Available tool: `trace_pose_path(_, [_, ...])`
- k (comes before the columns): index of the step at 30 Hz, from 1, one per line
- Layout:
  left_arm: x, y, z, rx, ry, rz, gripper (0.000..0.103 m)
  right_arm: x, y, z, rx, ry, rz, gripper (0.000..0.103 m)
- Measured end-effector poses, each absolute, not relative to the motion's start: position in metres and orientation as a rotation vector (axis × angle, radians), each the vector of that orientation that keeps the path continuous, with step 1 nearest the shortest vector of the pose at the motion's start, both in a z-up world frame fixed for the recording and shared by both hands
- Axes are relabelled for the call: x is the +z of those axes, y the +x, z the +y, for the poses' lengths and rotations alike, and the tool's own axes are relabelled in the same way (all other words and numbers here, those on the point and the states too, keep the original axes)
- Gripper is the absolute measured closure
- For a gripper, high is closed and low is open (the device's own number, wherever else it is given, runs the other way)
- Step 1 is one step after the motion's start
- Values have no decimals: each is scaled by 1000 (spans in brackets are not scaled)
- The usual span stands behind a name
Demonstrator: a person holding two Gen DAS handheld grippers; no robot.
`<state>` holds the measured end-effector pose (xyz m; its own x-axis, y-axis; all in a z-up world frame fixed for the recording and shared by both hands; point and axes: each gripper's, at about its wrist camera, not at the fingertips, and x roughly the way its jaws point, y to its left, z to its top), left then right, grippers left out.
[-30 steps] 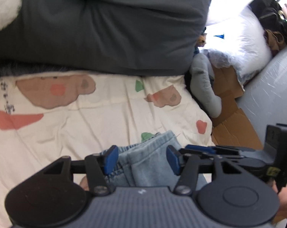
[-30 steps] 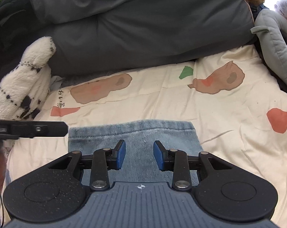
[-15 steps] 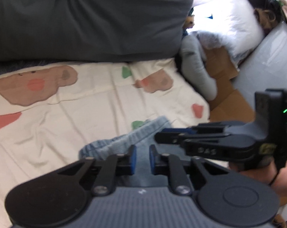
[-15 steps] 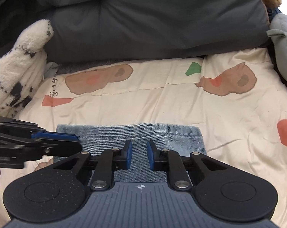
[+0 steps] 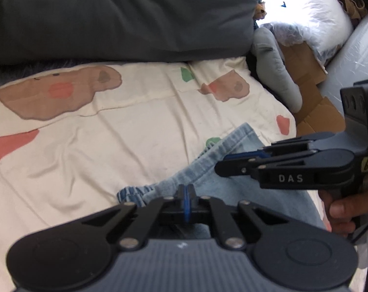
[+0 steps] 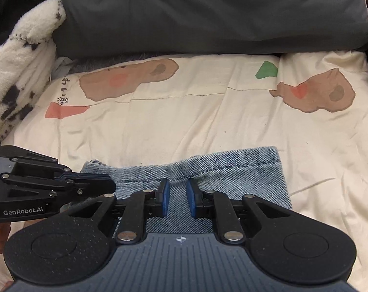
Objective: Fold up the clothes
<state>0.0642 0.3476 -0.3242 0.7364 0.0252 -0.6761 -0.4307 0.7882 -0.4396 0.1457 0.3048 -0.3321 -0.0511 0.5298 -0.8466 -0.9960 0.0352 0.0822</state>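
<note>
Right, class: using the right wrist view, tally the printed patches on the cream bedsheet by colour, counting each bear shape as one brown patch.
Brown bear patches: 2
Green patch: 1
Coral patch: 1
Total: 4

It was a bedroom in a home. A cream bedsheet (image 6: 208, 121) printed with cartoon bears filled the middle of both views, a dark grey duvet (image 6: 208, 17) was heaped across the top, a spotted fleece blanket (image 6: 18, 73) lay at upper left, and a white pillow (image 5: 305, 12) sat at upper right.
</note>
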Motion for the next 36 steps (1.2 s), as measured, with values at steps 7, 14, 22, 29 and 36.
trace_pose_path(7, [-290,58,335,220,-646,638,93,-305,144,284,1458,-664,807,73])
trace_pose_path(14, [-298,69,317,180,-627,668,93,-318,148,258,1434,-675,805,69])
trace_pose_path(22, [-317,80,320,209,-620,769,100,-329,150,230,1408,-697,784,62])
trace_pose_path(29, [-303,77,310,194,-618,770,93,-334,162,194,1339,-739,784,44])
trace_pose_path(36, [-296,81,281,74,-612,779,84,-343,164,149,1289,-789,835,44])
